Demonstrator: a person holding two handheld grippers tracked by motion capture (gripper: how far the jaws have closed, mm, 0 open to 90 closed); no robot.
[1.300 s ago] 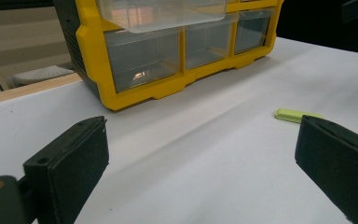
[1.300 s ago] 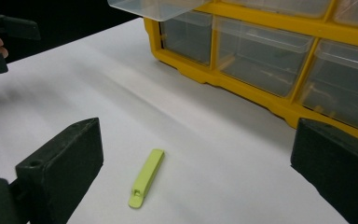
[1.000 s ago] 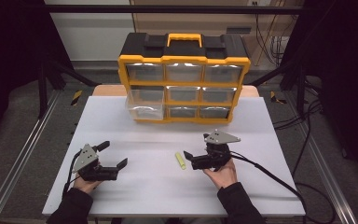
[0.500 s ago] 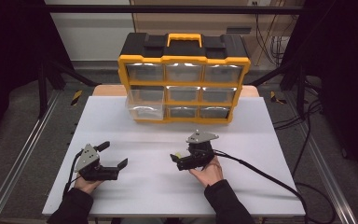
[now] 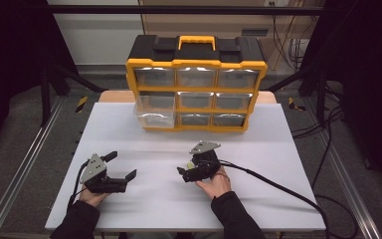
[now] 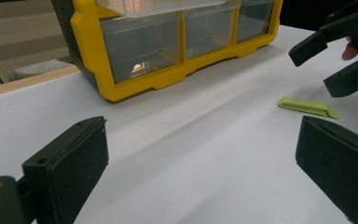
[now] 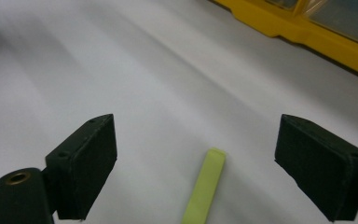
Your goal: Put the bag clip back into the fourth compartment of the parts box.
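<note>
**Setting: laboratory recording station**

A laboratory or test-bench environment is indicated. A white rectangular tabletop (image 5: 258,199) is mounted within a frame of bare aluminium rails (image 5: 22,169), and the space around it is screened by black curtains (image 5: 10,59). Loose black cables (image 5: 323,124) are laid across the grey floor (image 5: 40,114) to the right of the bench. Yellow-and-black hazard tape (image 5: 81,103) is applied at the frame feet. A yellow-and-black plastic small-parts organiser with clear drawers (image 5: 196,82) is placed at the far edge of the tabletop, as found in workshops. No domestic furnishings are fitted.
</note>
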